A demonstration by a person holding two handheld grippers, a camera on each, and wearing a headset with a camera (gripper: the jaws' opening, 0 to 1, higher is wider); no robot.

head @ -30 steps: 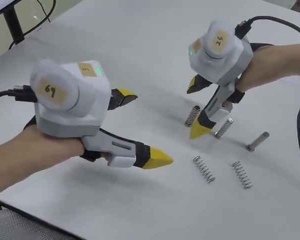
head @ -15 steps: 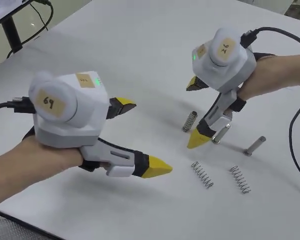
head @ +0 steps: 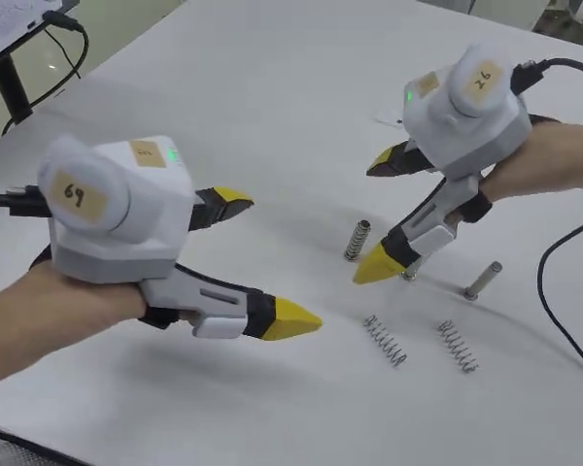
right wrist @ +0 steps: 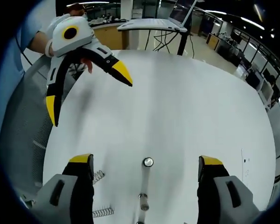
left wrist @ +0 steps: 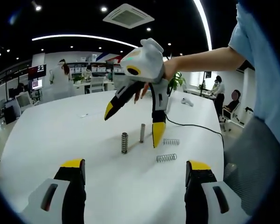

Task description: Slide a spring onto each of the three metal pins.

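Step in hand: one of three pins is loaded and two remain. The loaded pin (head: 358, 240) stands upright at mid-table with a spring around its shaft. A bare pin (head: 409, 275) sits just right of it, partly hidden behind the lower jaw of the right gripper (head: 377, 214). The third pin (head: 483, 280), also bare, is farther right; the head view does not settle whether it stands or lies. Two loose springs lie flat on the white table (head: 272, 78), nearer the person than the pins: the left spring (head: 384, 340) and the right spring (head: 457, 346), side by side and apart.

Right gripper: jaws spread wide and holding nothing, poised above the pin row with the lower tip close beside the middle pin. Left gripper (head: 262, 260): jaws likewise spread and empty, held well to the left of the parts.

Next move, as a judgement: one gripper should close on a loose spring across its coils, without crushing it. The other should steady a bare pin so that the spring bore can be aligned with the pin tip and pushed down
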